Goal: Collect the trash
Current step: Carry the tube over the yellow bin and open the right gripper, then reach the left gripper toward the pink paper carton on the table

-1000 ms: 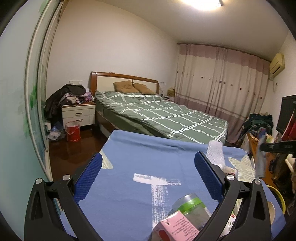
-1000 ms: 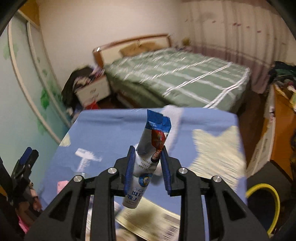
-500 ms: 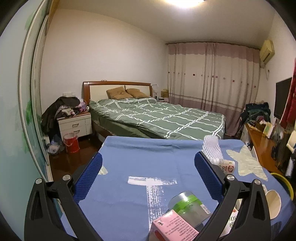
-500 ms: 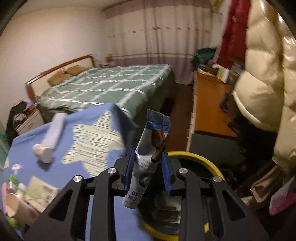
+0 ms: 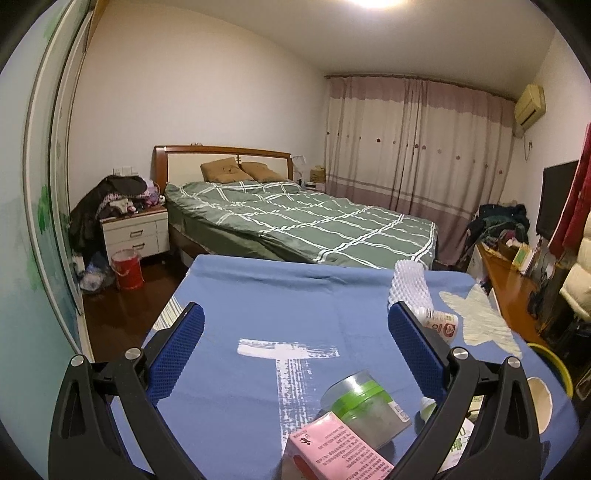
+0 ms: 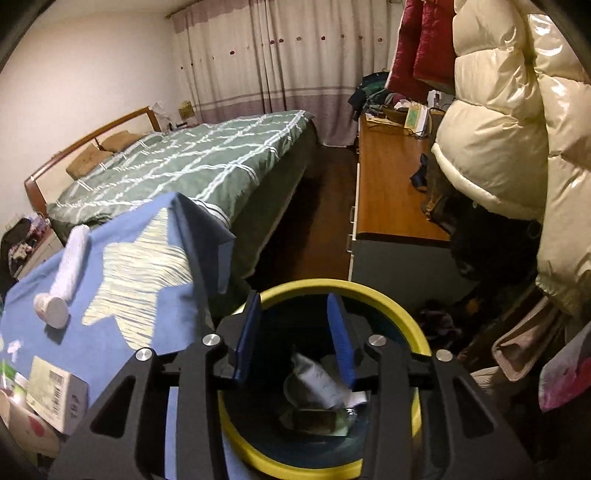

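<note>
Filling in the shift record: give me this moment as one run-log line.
right claw: just opened, empty | wrapper: in yellow-rimmed bin | left claw: open over blue table

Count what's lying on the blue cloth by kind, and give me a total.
Bottle: 1
Jar: 1
Pink carton: 1
Paper cup: 1
Box: 1
Total: 5 that can be made out. One more small item beside the jar is too hidden to name.

Warm ceiling light point(image 5: 373, 3) glares overhead; both fisheye views bend and darken at the corners.
</note>
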`<state>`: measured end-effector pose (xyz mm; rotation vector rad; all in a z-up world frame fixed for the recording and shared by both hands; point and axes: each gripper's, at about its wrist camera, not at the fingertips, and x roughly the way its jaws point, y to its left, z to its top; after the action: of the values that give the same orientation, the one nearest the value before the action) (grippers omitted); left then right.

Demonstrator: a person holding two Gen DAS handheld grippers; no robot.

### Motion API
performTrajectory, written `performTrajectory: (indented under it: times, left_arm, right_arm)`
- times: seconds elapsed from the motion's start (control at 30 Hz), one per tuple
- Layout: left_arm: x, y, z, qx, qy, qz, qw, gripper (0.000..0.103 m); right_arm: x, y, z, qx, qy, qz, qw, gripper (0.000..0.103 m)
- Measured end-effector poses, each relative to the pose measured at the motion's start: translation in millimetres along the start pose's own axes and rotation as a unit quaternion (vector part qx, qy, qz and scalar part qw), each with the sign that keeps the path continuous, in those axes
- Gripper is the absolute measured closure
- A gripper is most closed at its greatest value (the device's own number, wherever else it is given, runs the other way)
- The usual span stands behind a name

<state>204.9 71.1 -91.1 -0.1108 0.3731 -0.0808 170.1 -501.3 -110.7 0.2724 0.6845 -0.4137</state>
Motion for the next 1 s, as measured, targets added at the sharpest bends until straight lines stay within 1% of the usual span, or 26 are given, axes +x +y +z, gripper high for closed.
performTrajectory:
  times: [0.1,0.13,0.2,0.3,0.37,0.43,0.53,0.57,0.63,0.7,0.77,0.83,0.93,1.0]
  left_arm:
    - [0.5,0.8,-0.5,0.001,0.001,0.001,1.0000,0.005]
    - [0.7,0.4,-0.7,0.003,0.001,0.001,1.0000,0.005]
    - [1.6,-1.0,-1.7,0.009,0.001,0.002,1.0000,0.005]
    - [2.0,-3.7,-2.9,0.019,-0.001,0.005,0.9998,0.005]
    - [3.6,-5.3,-4.2,0.025,0.001,0.005,0.9997,0.005]
    - [6.1,-7.1,-5.7,0.032,0.004,0.006,0.9995,0.005]
    - [11.9,-9.7,-7.7,0.036,0.018,0.000,0.9992,0.005]
    - [14.7,-10.7,-8.5,0.034,0.026,-0.008,0.9990,0.005]
    - [18.2,-13.2,-9.3,0.032,0.039,-0.011,0.9987,0.005]
    - [16.3,-15.7,-10.3,0.027,0.049,0.000,0.9984,0.005]
    - [5.8,-19.8,-14.7,0.015,0.065,0.013,0.9977,0.005]
    - [-5.7,-23.4,-22.5,0.007,0.079,0.008,0.9969,0.005]
    - [-21.0,-34.9,-44.9,0.012,0.118,0.005,0.9929,0.005]
    - [-26.4,-44.3,-61.0,0.025,0.151,0.008,0.9882,0.005]
  right_arm:
    - [-1.5,18.7,6.4,-0.004,-0.011,0.019,1.000,0.060]
    - [-0.9,30.2,10.5,-0.005,-0.016,0.034,0.999,0.060]
    - [1.9,48.0,16.0,-0.009,-0.024,0.052,0.998,0.059]
    - [10.3,85.5,26.1,-0.013,-0.036,0.093,0.995,0.059]
    - [16.4,103.2,29.5,-0.014,-0.046,0.105,0.993,0.059]
    - [24.8,116.4,25.0,-0.016,-0.059,0.115,0.992,0.059]
    - [33.4,118.8,19.5,-0.015,-0.036,0.127,0.991,0.058]
    - [34.6,116.7,18.4,-0.012,-0.033,0.126,0.991,0.055]
    - [35.2,112.4,18.2,-0.008,-0.035,0.119,0.992,0.053]
    - [34.8,108.2,20.1,0.002,-0.036,0.124,0.992,0.051]
    - [33.9,106.0,20.0,0.004,-0.037,0.126,0.991,0.050]
    - [33.6,106.9,19.8,0.002,-0.036,0.130,0.991,0.050]
    - [32.8,107.0,19.2,-0.001,-0.032,0.136,0.990,0.049]
    - [32.5,107.0,19.6,-0.001,-0.031,0.141,0.990,0.049]
